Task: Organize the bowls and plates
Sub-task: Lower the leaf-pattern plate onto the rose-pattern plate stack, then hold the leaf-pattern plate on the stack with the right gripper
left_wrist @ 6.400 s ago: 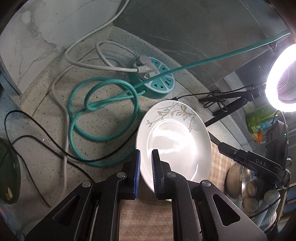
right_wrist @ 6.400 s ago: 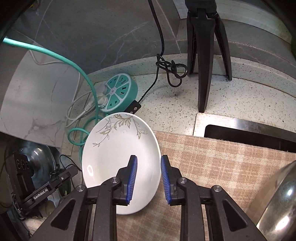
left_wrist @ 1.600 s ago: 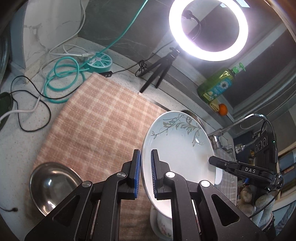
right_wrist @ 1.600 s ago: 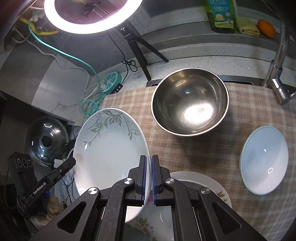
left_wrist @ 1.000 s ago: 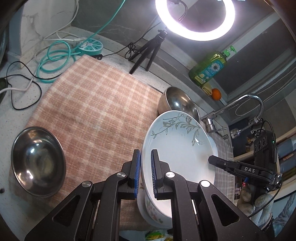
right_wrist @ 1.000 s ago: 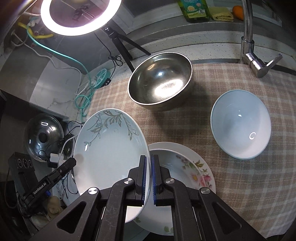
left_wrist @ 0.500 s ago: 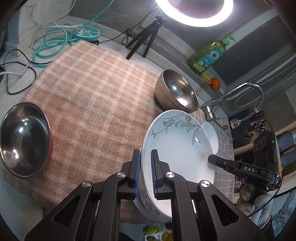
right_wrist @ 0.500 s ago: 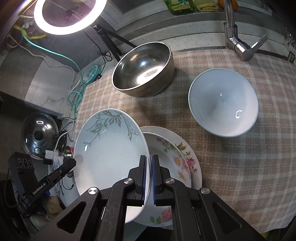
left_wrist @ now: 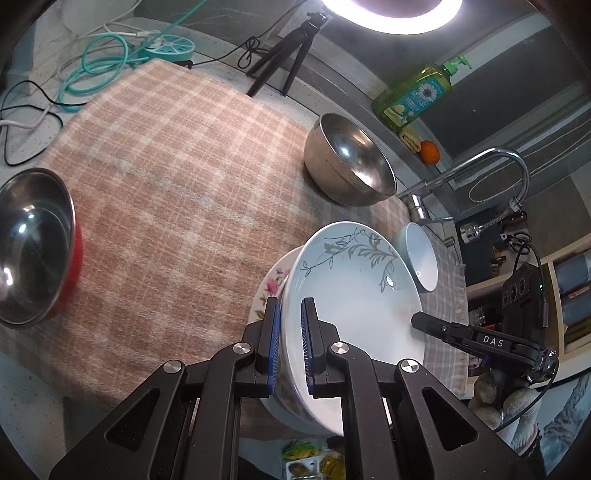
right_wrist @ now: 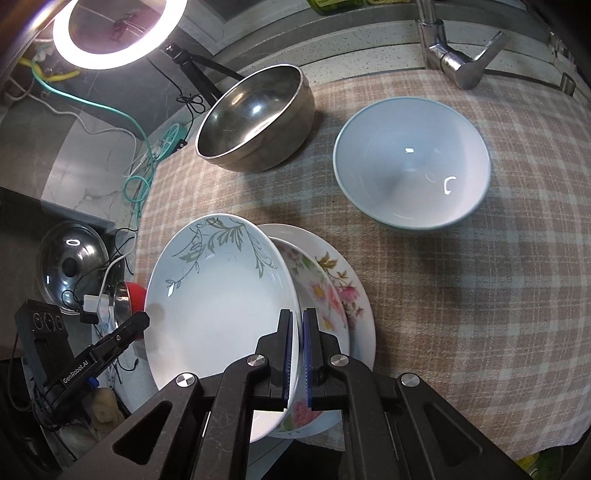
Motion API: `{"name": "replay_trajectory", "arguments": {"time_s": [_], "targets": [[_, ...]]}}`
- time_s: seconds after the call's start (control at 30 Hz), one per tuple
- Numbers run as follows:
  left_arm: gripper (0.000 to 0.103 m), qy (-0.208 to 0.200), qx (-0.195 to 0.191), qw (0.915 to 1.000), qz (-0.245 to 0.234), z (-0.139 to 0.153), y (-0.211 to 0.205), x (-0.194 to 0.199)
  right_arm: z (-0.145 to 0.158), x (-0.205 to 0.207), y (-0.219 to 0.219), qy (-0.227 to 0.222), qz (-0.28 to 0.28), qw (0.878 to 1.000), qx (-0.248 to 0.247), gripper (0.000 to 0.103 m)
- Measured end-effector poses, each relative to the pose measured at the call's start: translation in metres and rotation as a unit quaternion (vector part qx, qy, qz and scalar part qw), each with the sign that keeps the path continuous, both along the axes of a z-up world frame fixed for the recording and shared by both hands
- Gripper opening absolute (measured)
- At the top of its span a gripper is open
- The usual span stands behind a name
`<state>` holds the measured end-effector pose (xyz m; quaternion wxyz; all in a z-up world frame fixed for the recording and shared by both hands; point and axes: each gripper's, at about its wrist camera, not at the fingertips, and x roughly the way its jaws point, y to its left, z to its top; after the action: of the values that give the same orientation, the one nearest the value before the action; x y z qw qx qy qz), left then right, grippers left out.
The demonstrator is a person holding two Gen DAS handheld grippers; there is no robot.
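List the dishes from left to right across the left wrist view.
Red-sided steel bowl → flowered plate → leaf-patterned plate, clamped at its rim by the left gripper → small pale blue bowl. The big steel bowl sits farther back, above the plates, so it is left out.

A ring light (right_wrist: pixel 110 33) glows at the top of both views, blown out to plain white, and is the main light source. It puts a small ring-shaped glint in the pale blue bowl (right_wrist: pixel 412 164) and bright streaks inside the steel bowl (right_wrist: pixel 255 118). The leaf-patterned plate (left_wrist: pixel 354 295) reads bright and evenly lit; the checked cloth (left_wrist: pixel 177 177) is softer and slightly blurred in the left view. Shadows fall toward the camera beside the bowls. Fisheye bending curves the surface edges and the faucet (left_wrist: pixel 476 177), and the picture corners go dark. Areas off the cloth are dim
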<state>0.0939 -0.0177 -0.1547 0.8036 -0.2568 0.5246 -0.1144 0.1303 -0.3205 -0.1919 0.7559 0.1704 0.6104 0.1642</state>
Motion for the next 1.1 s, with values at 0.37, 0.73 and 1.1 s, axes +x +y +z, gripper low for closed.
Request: {"name": "replay_trajectory", "arguments": {"time_s": [0.37, 0.73, 1.1], "targets": [[0.009, 0.006, 0.004, 1.0000, -0.002, -0.007, -0.005, -0.001, -0.010, -0.004, -0.005, 0.009, -0.004, 1.000, 0.005, 0.005], [0.009, 0.013, 0.005, 0.9999, -0.005, -0.013, -0.008, -0.003, -0.013, -0.005, -0.006, 0.013, -0.005, 1.000, 0.004, 0.005], [0.009, 0.018, 0.004, 0.9998, -0.009, -0.018, -0.010, -0.005, -0.016, -0.007, -0.011, 0.021, -0.009, 1.000, 0.000, 0.005]]}}
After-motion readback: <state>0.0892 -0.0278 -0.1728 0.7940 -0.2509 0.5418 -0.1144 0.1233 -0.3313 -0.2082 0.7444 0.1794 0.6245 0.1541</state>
